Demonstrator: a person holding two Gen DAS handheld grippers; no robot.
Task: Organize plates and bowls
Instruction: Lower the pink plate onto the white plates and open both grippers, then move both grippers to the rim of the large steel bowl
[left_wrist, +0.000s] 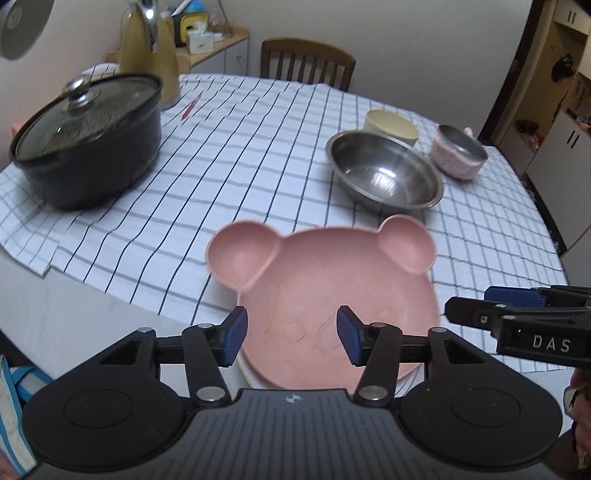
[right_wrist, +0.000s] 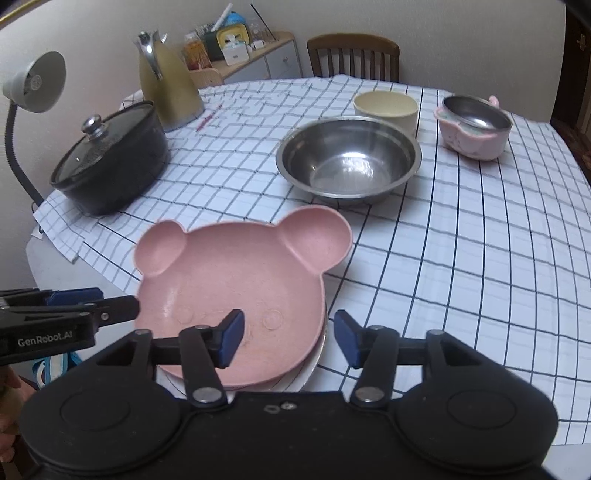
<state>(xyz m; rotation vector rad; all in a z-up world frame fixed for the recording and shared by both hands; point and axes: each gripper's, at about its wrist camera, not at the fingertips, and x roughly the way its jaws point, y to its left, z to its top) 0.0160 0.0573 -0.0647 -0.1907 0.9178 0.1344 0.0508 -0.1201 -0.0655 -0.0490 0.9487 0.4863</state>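
At the table's near edge the pink plate (right_wrist: 229, 291) sits on a white plate (right_wrist: 310, 369), both grippers — left (left_wrist: 291, 334), right (right_wrist: 289, 338) — wide open and empty above it; bring the steel bowl (right_wrist: 349, 160) next, I judge — open cloth (right_wrist: 461, 258) lies rightward.

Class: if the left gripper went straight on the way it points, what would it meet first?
Probably the pink bear-shaped plate just ahead of the open left gripper, though its height above it is unclear.
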